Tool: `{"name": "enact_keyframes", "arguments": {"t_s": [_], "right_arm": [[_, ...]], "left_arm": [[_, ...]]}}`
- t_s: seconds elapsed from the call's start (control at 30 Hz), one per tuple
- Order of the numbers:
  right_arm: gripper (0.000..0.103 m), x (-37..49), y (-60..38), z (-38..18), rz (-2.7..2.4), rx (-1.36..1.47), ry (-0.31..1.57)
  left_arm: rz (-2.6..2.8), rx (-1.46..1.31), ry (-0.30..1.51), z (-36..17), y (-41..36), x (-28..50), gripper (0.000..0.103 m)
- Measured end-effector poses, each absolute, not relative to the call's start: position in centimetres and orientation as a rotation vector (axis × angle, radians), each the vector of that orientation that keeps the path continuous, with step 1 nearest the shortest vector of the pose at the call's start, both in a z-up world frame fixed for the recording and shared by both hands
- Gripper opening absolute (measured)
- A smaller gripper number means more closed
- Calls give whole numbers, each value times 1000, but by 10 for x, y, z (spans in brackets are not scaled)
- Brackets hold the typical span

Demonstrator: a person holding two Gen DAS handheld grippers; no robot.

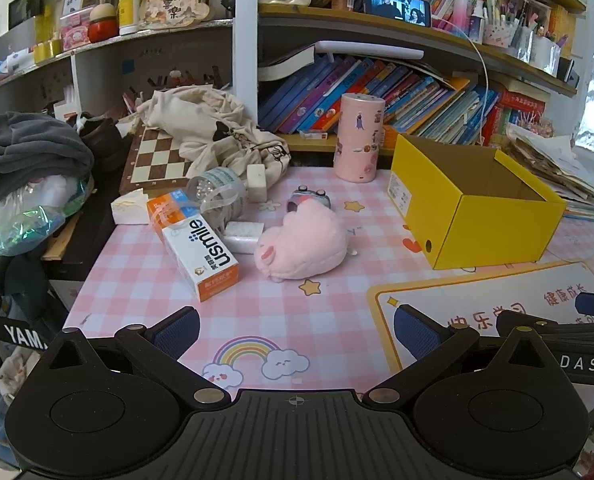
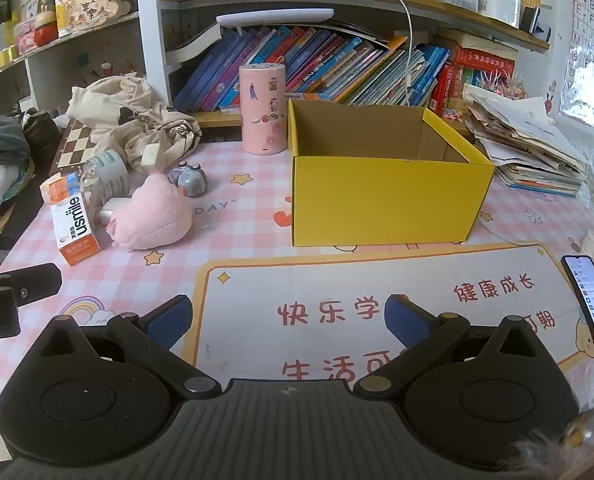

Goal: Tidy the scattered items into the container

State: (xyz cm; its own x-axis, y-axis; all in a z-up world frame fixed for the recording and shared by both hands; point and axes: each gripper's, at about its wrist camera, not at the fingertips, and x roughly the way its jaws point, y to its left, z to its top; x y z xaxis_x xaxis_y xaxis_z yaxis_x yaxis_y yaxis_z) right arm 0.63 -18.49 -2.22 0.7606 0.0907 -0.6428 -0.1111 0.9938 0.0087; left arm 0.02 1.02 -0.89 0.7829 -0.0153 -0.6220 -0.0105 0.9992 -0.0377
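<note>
An open yellow cardboard box (image 1: 493,220) (image 2: 385,200) stands on the pink checked desk mat, and I see nothing inside it. Left of it lie a pink plush toy (image 1: 303,244) (image 2: 151,214), a white-and-orange usmile box (image 1: 199,240) (image 2: 77,226), a clear jar on its side (image 1: 219,196) (image 2: 107,178), a small grey toy car (image 1: 311,198) (image 2: 189,178) and a white block (image 1: 256,182). My left gripper (image 1: 297,330) is open and empty, near the desk's front, short of the plush. My right gripper (image 2: 287,318) is open and empty over a white mat, in front of the yellow box.
A tall pink cylinder (image 1: 359,142) (image 2: 263,108) stands behind the items. A chessboard (image 1: 157,160) and a cream cloth bag (image 1: 217,132) lie at back left. Bookshelves line the back. A paper stack (image 2: 529,152) and a phone (image 2: 589,298) lie at right.
</note>
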Motion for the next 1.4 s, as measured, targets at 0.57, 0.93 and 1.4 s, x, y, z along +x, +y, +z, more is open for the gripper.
{"name": "enact_keyframes", "arguments": {"t_s": [0.57,0.93,1.4], "right_arm": [[103,1,-189,-22,104,-28,693],[103,1,-188,-21,112,-33,691],[103,1,-188,-21,109,-30,695]], "left_arm": [[-10,-30,667,-9,7,-3,103],[-5,-45,664,-8,10,-4,103],[-17,-54,675,-9,10,-3,103]]}}
